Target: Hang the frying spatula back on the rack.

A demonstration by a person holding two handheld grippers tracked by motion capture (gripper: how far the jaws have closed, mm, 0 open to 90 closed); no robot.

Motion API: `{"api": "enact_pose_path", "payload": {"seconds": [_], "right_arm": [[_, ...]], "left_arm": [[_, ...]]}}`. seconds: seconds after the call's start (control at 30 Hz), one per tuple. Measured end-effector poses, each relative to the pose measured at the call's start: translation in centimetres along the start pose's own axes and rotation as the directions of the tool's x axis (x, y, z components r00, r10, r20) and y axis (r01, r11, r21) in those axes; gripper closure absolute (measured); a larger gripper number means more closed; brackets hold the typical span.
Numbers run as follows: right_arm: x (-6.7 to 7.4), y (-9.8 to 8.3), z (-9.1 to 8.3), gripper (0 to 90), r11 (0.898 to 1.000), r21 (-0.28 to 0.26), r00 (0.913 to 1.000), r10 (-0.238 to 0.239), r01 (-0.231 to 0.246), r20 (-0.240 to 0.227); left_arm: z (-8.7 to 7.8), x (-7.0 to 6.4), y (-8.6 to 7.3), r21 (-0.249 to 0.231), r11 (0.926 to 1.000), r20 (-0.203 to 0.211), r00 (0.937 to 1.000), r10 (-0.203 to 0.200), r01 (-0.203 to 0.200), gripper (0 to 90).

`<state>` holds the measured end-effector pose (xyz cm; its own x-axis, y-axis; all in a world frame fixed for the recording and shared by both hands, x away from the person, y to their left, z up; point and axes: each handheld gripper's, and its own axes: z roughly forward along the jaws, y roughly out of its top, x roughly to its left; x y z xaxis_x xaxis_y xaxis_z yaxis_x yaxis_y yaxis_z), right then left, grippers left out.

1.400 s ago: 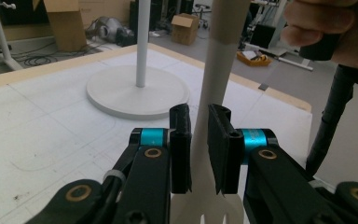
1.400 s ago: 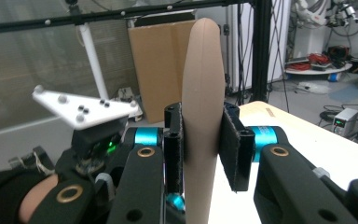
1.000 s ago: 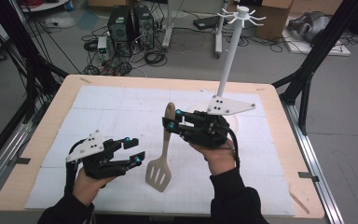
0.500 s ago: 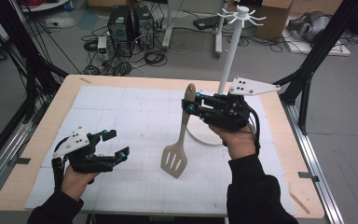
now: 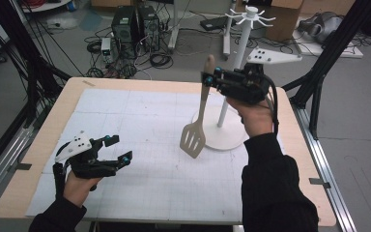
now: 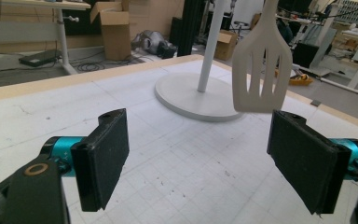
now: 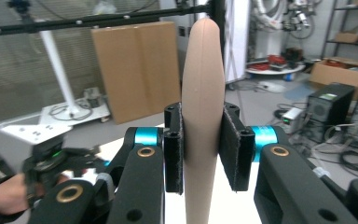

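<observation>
The surface [image 5: 43, 130], a pale wooden top under a white gridded mat, carries one landmark: a white hook stand [image 5: 232, 77] with a round base toward the far right and a ring of hooks at its top. Beside the stand's pole, on the side toward the middle of the mat, hangs a beige slotted spatula [image 5: 198, 116], blade down and clear of the mat, its blade just off the rim of the stand's base. The right tongs [image 5: 208, 77] are clamped on the spatula's handle near its upper end, the pads pressing its two flat faces, as the right gripper view shows. The left tongs [image 5: 118, 149] rest well away from the stand, low over the near left of the mat, spread wide and holding nothing. The step in hand appears to be hanging the spatula on the stand. To do it well, the handle end likely needs lifting to hook height, kept upright, and the grip kept firm until a hook bears the weight; whether the handle has a hanging hole cannot be told.
</observation>
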<state>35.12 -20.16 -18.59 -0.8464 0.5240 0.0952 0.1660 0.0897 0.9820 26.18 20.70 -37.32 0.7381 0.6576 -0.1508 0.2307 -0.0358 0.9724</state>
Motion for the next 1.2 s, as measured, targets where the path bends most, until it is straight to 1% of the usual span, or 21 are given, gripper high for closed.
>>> {"api": "enact_pose_path", "payload": {"seconds": [0.03,0.07,0.1,0.13,0.17,0.23,0.27,0.33,0.37,0.4,0.47,0.53,0.63,0.67,0.73,0.9,1.0,1.03,1.07,1.17,1.2], "right_arm": [[-0.2,0.2,0.0,72.9,1.000,-0.003,1.0000,0.003,-0.003,0.002],[-0.6,0.6,-0.1,72.9,1.000,-0.005,0.9999,0.010,-0.010,0.014],[-0.6,0.6,-0.1,72.9,1.000,-0.005,0.9999,0.010,-0.010,0.014],[-1.4,1.2,-0.3,72.9,1.000,-0.009,0.9991,0.016,-0.016,0.038],[-1.4,1.2,-0.3,72.9,1.000,-0.009,0.9991,0.016,-0.016,0.038],[-2.1,1.8,-0.4,72.9,1.000,-0.010,0.9977,0.020,-0.020,0.064],[-2.8,2.2,-0.5,72.8,1.000,-0.009,0.9961,0.031,-0.030,0.082],[-3.4,2.6,-0.6,72.8,0.999,-0.009,0.9940,0.040,-0.039,0.102],[-3.4,2.6,-0.6,72.8,0.999,-0.009,0.9940,0.040,-0.039,0.102],[-3.9,2.9,-0.6,72.9,0.999,-0.015,0.9916,0.047,-0.045,0.120],[-4.0,3.1,-0.7,72.9,0.999,-0.020,0.9910,0.048,-0.046,0.125],[-4.5,3.5,-0.7,72.9,0.998,-0.032,0.9887,0.060,-0.056,0.137],[-4.7,3.7,-0.8,72.8,0.997,-0.038,0.9869,0.069,-0.065,0.145],[-5.0,3.8,-0.8,72.9,0.996,-0.042,0.9856,0.080,-0.074,0.149],[-5.2,3.9,-0.9,72.8,0.996,-0.041,0.9845,0.081,-0.076,0.155],[-5.7,3.9,-1.1,72.8,0.995,-0.050,0.9810,0.098,-0.091,0.167],[-6.3,3.8,-1.1,72.8,0.993,-0.041,0.9766,0.114,-0.108,0.183],[-6.3,3.8,-1.1,72.8,0.993,-0.041,0.9766,0.114,-0.108,0.183],[-6.5,3.7,-1.1,72.8,0.993,-0.039,0.9742,0.118,-0.113,0.192],[-6.6,3.6,-1.1,72.8,0.992,-0.043,0.9729,0.121,-0.115,0.197],[-6.7,3.6,-1.1,72.7,0.992,-0.046,0.9706,0.126,-0.119,0.205]], "left_arm": [[0.0,0.0,0.0,0.000,1.0000,-0.002,1.0000,0.001,-0.001,21.1],[-0.1,0.1,0.0,-0.001,1.0000,-0.014,0.9999,0.007,-0.007,20.7],[-0.1,0.1,0.0,-0.001,1.0000,-0.014,0.9999,0.007,-0.007,20.4],[-0.1,0.1,0.0,-0.003,1.0000,-0.018,0.9998,0.005,-0.005,20.2],[-0.1,0.1,0.0,-0.005,1.0000,-0.023,0.9997,0.006,-0.006,20.2],[-0.2,0.2,0.0,-0.007,1.0000,-0.027,0.9996,0.006,-0.006,19.7],[-0.2,0.2,0.0,-0.007,1.0000,-0.031,0.9995,0.005,-0.005,19.4],[-0.2,0.3,0.0,-0.006,1.0000,-0.033,0.9995,0.004,-0.005,19.2],[-0.2,0.3,0.0,-0.005,1.0000,-0.032,0.9995,0.004,-0.004,19.2],[-0.2,0.2,-0.1,-0.004,1.0000,-0.031,0.9995,0.004,-0.005,19.2],[-0.2,0.2,-0.1,0.000,1.0000,-0.029,0.9996,0.005,-0.005,19.2],[-0.1,0.2,-0.1,-0.002,1.0000,-0.028,0.9996,0.005,-0.006,19.2],[-0.1,0.2,-0.1,-0.004,1.0000,-0.028,0.9996,0.004,-0.004,19.2],[-0.1,0.3,-0.1,-0.004,1.0000,-0.028,0.9996,0.004,-0.004,19.2],[-0.1,0.3,-0.1,-0.004,1.0000,-0.026,0.9996,0.004,-0.005,19.2],[-0.2,0.4,-0.1,-0.007,1.0000,-0.029,0.9996,0.001,-0.002,19.3],[-0.2,0.4,0.0,-0.007,1.0000,-0.031,0.9995,0.004,-0.005,19.3],[-0.2,0.4,0.0,-0.007,1.0000,-0.031,0.9995,0.004,-0.005,19.3],[-0.3,0.4,0.0,-0.011,0.9999,-0.035,0.9994,0.001,-0.001,19.3],[-0.3,0.5,-0.1,-0.009,1.0000,-0.033,0.9994,-0.001,0.001,19.3],[-0.3,0.5,-0.1,-0.010,0.9999,-0.034,0.9994,-0.001,0.001,19.4]]}}
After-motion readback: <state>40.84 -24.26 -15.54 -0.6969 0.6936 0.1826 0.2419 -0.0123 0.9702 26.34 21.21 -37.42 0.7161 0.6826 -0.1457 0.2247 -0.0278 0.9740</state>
